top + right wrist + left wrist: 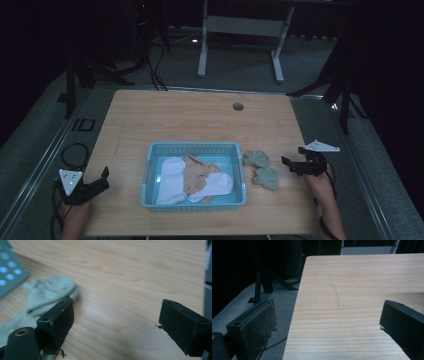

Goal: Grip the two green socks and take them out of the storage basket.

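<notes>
- Fingers of the left gripper (102, 179) stand wide apart with nothing between them; in the left gripper view its two black pads (257, 326) frame bare wood from the lower left and lower right corners.
- Fingers of the right gripper (295, 160) are likewise spread and empty, pointing left in the high view; in the right gripper view its own jaws (117, 325) rise from the bottom corners over bare tabletop.
- Light wooden rectangular table (200, 120) takes up the middle of the high view, with a small round hole (238, 106) near its far edge, upper centre.
- Pale blue perforated plastic basket (151, 165) sits at lower centre of the high view, between the two grippers.
- Two white socks (172, 180) and a tan, crumpled sock (196, 175) lie inside the basket, the tan one draped partly over the right-hand white one.
- Two sage-green socks (256, 158) lie bunched on the table just right of the basket, one above the other in the frame, and left of the right gripper.
- In the right gripper view, a green sock (47, 293) shows at centre left, partly behind the left-hand jaw, with a corner of the basket (10, 275) at upper left.
- A faint grey scuff line (335, 291) runs up the wood in the left gripper view.
</notes>
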Demonstrator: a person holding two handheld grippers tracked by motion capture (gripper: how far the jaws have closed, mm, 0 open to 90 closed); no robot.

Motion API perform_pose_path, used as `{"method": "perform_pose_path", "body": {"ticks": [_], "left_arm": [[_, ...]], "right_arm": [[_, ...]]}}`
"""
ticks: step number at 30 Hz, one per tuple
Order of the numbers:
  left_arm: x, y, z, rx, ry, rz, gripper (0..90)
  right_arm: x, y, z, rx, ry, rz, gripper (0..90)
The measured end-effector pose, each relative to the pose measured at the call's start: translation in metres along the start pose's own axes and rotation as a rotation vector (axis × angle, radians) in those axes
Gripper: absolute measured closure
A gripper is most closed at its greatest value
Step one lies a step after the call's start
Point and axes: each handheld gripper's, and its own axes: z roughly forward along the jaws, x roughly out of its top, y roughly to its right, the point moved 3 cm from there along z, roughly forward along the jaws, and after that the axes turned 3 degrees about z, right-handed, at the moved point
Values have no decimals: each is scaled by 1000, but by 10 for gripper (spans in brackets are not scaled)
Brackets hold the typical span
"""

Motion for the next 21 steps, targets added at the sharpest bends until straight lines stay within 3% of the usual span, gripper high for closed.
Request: {"method": "perform_pose_path", "body": {"ticks": [7, 15, 21], "left_arm": [[0, 0, 0, 0, 0, 0, 4], [0, 0, 0, -2, 2, 2, 4], [0, 0, 0, -5, 2, 1, 4]], "right_arm": [[-15, 8, -1, -60, -13, 47, 124], [-31, 16, -3, -92, -27, 85, 124], [-37, 20, -5, -86, -13, 117, 125]]}}
